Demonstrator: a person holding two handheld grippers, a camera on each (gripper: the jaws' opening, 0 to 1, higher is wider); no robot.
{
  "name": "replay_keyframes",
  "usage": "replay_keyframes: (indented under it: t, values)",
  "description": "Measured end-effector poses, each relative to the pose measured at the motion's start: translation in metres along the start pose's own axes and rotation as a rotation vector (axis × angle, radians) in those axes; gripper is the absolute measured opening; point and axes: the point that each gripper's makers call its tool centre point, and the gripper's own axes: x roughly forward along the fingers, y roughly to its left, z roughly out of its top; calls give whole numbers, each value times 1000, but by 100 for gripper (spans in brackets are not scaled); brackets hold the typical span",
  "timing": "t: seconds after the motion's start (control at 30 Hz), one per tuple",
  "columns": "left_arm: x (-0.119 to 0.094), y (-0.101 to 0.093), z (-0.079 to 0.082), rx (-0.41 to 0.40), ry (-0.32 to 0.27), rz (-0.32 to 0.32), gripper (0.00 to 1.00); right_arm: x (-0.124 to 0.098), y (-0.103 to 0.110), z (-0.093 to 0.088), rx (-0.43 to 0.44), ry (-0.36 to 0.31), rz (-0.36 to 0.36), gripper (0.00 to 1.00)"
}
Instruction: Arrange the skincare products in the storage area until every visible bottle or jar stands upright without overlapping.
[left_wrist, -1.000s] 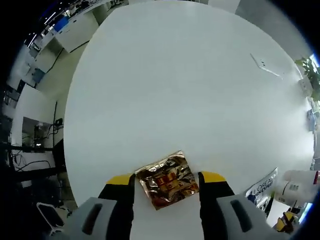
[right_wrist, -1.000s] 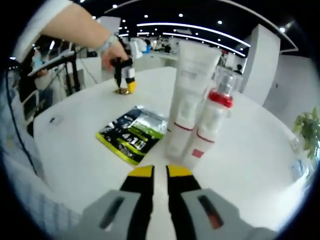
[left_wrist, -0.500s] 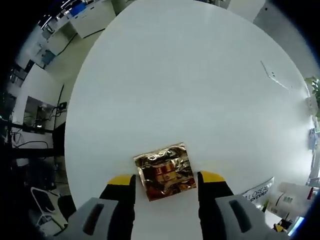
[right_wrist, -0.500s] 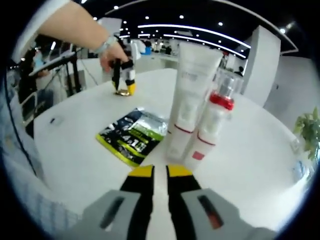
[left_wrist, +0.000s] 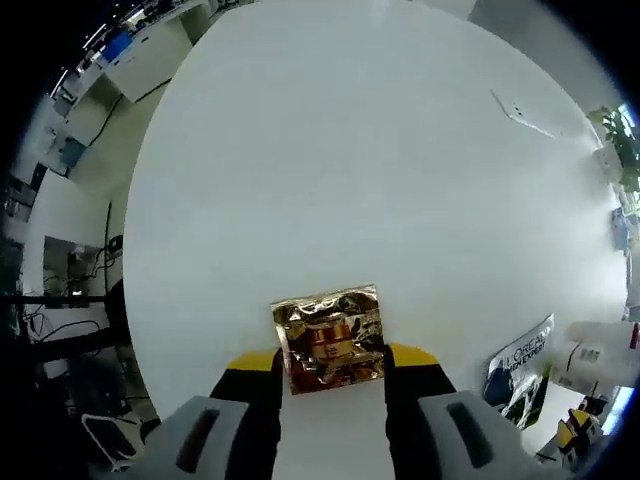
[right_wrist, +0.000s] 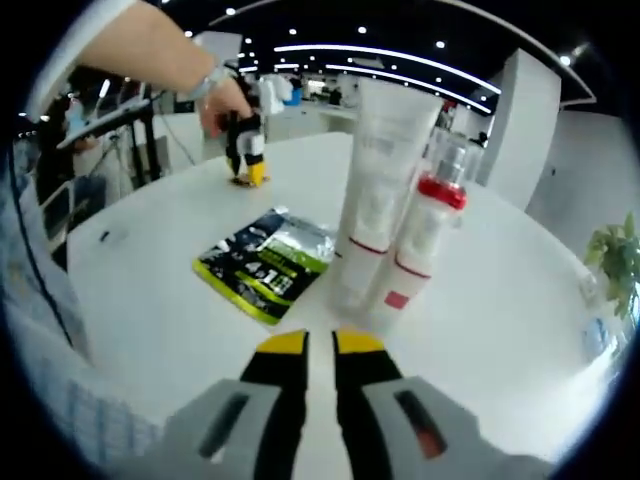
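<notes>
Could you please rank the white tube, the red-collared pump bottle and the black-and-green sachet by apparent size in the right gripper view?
1. White tube, tallest.
2. Red-collared pump bottle.
3. Black-and-green sachet, lying flat and slightly nearer the camera, so its rank is unsure.

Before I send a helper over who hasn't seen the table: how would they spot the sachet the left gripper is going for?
On the big round white table, look near its edge, away from the tall tube and the red-collared bottle. Between the yellow tips of the left gripper lies a small square sachet. It is shiny crinkled gold with red print, unlike the black and green packet lying by the bottles.
</notes>
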Motion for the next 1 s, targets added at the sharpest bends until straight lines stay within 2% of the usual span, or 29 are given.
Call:
replay_keyframes:
  t: [0.23, 0.43, 0.63, 1.0]
  values:
    - [0, 2, 1, -5, 4, 2, 41, -4, 0, -1, -2, 2, -5, 8]
    - [0, 2, 0, -5, -19, 2, 41, -8, -4, -1, 4, -1, -16, 8]
    - [-5, 0, -7, -11, -2, -9, 39, -10, -1, -3, 4, -2, -14, 8]
    - [-15, 5, -19, 27, -32, 11, 39, -18, -3, -4, -4, -10, -23, 8]
